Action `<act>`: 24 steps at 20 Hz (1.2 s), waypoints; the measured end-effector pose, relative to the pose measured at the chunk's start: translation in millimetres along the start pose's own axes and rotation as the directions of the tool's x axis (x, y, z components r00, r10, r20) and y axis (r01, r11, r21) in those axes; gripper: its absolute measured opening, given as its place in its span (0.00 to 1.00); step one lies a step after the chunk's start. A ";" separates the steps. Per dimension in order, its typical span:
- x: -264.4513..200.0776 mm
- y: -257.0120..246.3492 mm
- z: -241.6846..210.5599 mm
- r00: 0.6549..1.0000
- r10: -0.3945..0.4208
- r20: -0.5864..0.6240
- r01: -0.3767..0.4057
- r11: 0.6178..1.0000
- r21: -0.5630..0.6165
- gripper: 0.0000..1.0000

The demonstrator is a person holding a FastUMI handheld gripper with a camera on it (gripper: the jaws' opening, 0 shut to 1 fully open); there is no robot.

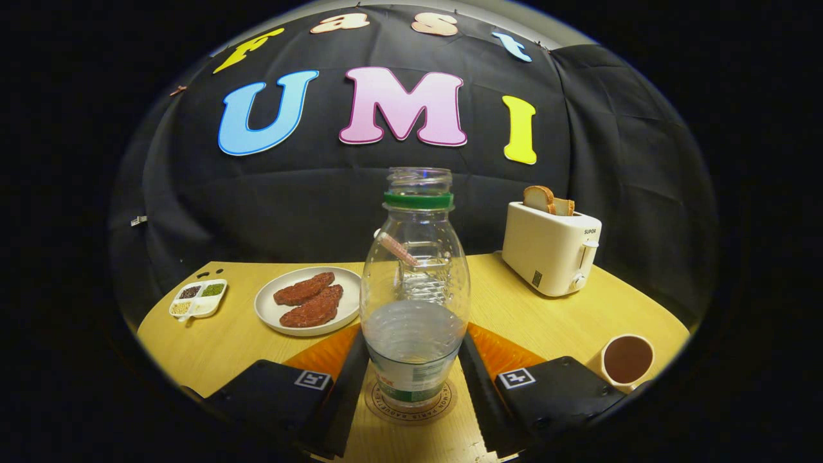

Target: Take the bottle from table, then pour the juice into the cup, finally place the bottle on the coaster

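1. The bottle (415,302) is stood upright on the round coaster (411,402), on the near tabletop (546,321), so its last place seems reached.
2. The gripper (413,379) jaws are set close beside the bottle; whether it is pressed cannot be told.
3. The cup (627,361), filled dark, is seen near right.
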State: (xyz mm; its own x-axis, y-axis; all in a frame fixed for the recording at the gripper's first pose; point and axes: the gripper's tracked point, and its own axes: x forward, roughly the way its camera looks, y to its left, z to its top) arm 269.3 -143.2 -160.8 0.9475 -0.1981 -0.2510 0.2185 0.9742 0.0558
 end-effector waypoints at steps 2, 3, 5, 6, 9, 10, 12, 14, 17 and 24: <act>-6.2 -2.8 3.1 1.000 -0.015 0.004 0.015 1.000 -0.003 0.89; -5.0 -3.6 3.9 1.000 -0.015 0.005 0.015 1.000 -0.004 1.00; -15.6 -2.3 5.6 1.000 -0.010 0.002 0.010 1.000 -0.008 0.99; -20.9 -1.3 5.9 1.000 -0.005 -0.001 0.005 1.000 -0.010 0.99; -42.1 -1.1 4.7 1.000 -0.002 -0.011 0.002 1.000 -0.012 0.99; -49.6 0.7 5.9 1.000 0.004 -0.013 -0.004 1.000 -0.008 0.99; -67.0 3.0 10.3 1.000 0.012 -0.011 -0.012 1.000 -0.015 0.99; -90.9 4.1 21.6 1.000 0.024 0.003 -0.024 1.000 -0.017 0.99; -135.7 6.6 53.3 0.997 0.049 0.065 -0.048 0.999 -0.016 0.99; -234.3 55.3 106.2 0.965 0.197 0.171 -0.193 0.980 -0.044 0.99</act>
State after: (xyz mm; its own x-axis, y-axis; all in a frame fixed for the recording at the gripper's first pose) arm 84.2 -54.4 3.7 0.9977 -0.0172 -0.0661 0.0212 0.9979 0.0604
